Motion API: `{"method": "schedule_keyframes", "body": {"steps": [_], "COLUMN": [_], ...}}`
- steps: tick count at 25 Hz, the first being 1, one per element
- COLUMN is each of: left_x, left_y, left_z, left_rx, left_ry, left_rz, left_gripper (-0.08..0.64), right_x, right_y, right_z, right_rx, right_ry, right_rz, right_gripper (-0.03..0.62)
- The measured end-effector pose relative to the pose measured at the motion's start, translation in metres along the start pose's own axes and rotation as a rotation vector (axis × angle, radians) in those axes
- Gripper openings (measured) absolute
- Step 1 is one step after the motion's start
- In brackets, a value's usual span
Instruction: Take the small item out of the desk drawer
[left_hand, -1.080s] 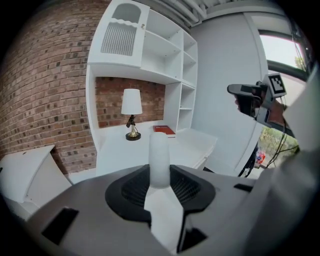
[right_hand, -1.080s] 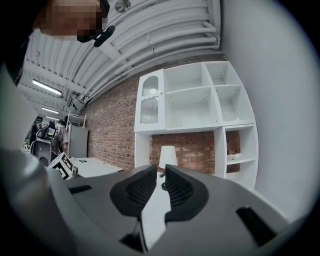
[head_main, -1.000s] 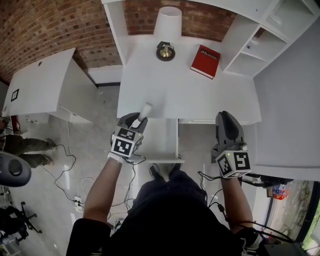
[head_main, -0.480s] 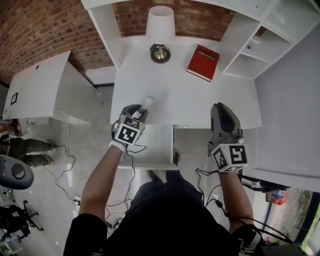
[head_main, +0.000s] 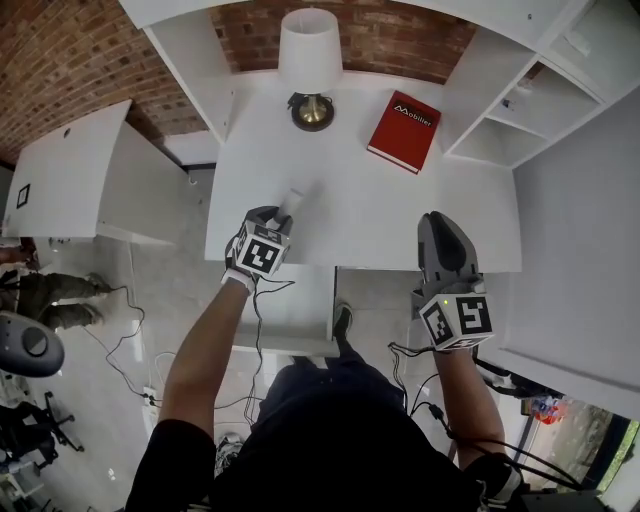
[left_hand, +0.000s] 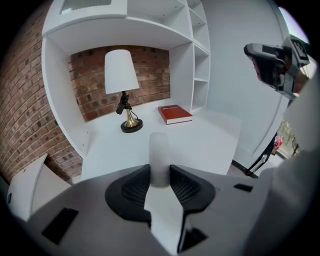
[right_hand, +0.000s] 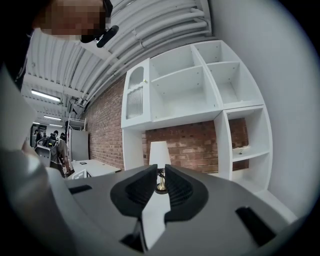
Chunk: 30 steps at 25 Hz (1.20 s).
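My left gripper (head_main: 274, 220) is shut on a small white cylinder (head_main: 291, 204) and holds it just above the front left part of the white desk (head_main: 390, 215). In the left gripper view the cylinder (left_hand: 159, 159) stands upright between the pads, its top poking out past them. The desk drawer (head_main: 296, 302) hangs pulled out below the desk's front edge, left of centre. My right gripper (head_main: 441, 224) hovers at the desk's front right edge, jaws together with nothing between them (right_hand: 159, 176).
A white-shaded lamp (head_main: 310, 62) on a brass base stands at the back of the desk, a red book (head_main: 404, 117) to its right. White shelves (head_main: 520, 95) rise on the right. A second white table (head_main: 70, 180) stands left; cables lie on the floor.
My left gripper has carried the cylinder forward, from the desk's front edge to further over the desktop. The right gripper has kept its place at the desk's edge.
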<state>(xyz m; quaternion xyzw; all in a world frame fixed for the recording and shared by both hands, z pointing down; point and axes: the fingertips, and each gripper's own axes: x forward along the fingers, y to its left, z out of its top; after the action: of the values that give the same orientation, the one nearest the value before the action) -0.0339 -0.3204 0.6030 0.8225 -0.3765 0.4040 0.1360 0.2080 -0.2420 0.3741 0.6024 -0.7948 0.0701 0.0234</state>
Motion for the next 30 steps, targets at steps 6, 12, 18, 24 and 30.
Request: {"method": "schedule_keyframes", "body": {"steps": [6,12,18,24,30], "left_x": [0.051,0.077,0.088,0.087,0.063], "left_y": [0.004,-0.002,-0.005,0.001,0.013], "left_z": [-0.015,-0.025,-0.032,-0.032,-0.025], "left_rx": [-0.015,0.006,-0.001,-0.018,-0.043], "left_ry": [0.095,0.183,0.227,0.192,0.113], "left_rz": [0.001,-0.019,-0.043,-0.030,-0.006], "left_gripper": [0.124,0.125,0.127,0.164,0.204], "right_x": [0.022,0.038,0.047,0.052,0.052], "right_y": [-0.021,-0.033,-0.030,-0.028,-0.019], "right_z": [-0.017,-0.029,-0.038,-0.033,-0.026], "right_rx": [0.013,0.023,0.032,0.034,0.041], "right_ry": [0.027,0.056,0.075,0.075,0.059], "right_rz": [0.030,0.052,0.071,0.064,0.050], "right_gripper": [0.044,0.043,0.041,0.041,0.041]}}
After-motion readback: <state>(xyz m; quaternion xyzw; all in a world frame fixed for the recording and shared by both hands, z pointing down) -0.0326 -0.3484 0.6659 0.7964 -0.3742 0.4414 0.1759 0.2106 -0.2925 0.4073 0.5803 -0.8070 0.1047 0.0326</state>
